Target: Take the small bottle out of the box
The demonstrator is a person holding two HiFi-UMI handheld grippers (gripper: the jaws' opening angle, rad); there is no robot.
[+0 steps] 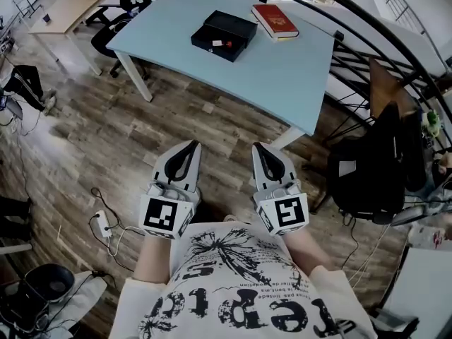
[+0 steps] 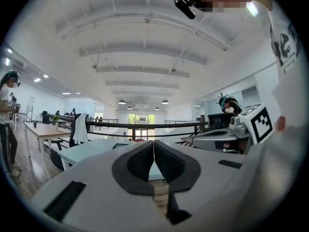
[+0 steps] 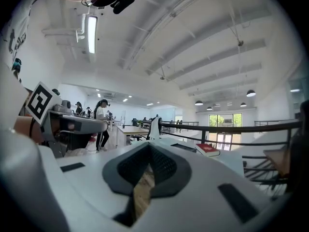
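Note:
An open black box (image 1: 223, 35) lies on the light blue table (image 1: 282, 76), far ahead of me. Inside it I see a small bottle (image 1: 222, 44) with a red cap. Both grippers are held low, close to my body and well short of the table. My left gripper (image 1: 191, 147) is shut with nothing in it, its pads meeting in the left gripper view (image 2: 154, 145). My right gripper (image 1: 260, 147) is also shut and empty, tips together in the right gripper view (image 3: 149, 149). The box (image 3: 186, 148) shows as a dark slab there.
A red book (image 1: 275, 20) lies on the table right of the box. A black chair (image 1: 378, 161) with clothes stands at the right by a curved railing (image 1: 395, 41). A power strip (image 1: 103, 224) with cables lies on the wood floor at the left. A bin (image 1: 44, 282) stands bottom left.

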